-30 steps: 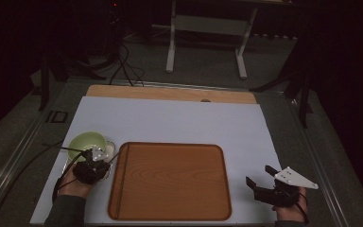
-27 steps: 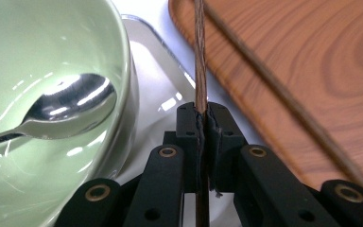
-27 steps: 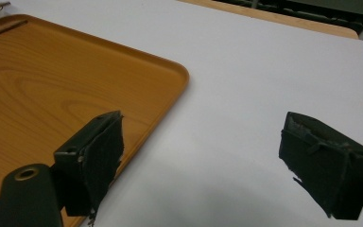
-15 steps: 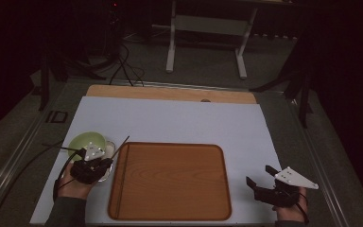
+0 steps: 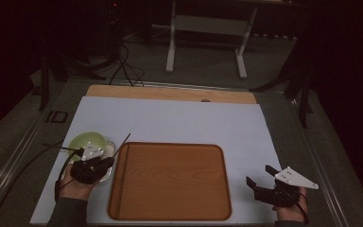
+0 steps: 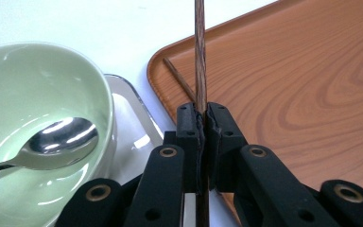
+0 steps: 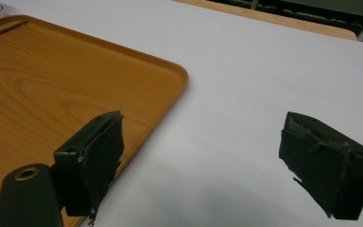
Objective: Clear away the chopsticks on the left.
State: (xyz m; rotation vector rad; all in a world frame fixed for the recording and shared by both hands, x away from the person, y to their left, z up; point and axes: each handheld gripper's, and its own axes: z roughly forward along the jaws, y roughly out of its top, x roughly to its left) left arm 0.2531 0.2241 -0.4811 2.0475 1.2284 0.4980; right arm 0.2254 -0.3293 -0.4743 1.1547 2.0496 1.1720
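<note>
While one chopstick [image 6: 178,80] already lies along the tray [image 5: 170,182]'s near-bowl edge, the left gripper [image 6: 202,120] pinches the second chopstick [image 6: 199,52] over that edge, not yet placed; right gripper [image 7: 203,165] waits beside the tray, jaws spread, bowl [image 6: 33,94] and spoon [image 6: 59,142] untouched.

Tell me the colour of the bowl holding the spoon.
Pale green; the bowl with the spoon shows best in the left gripper view.

White-covered table [image 5: 179,120] – wooden tray [image 5: 170,182] centre, small metal tray [image 5: 108,150] at left.
</note>
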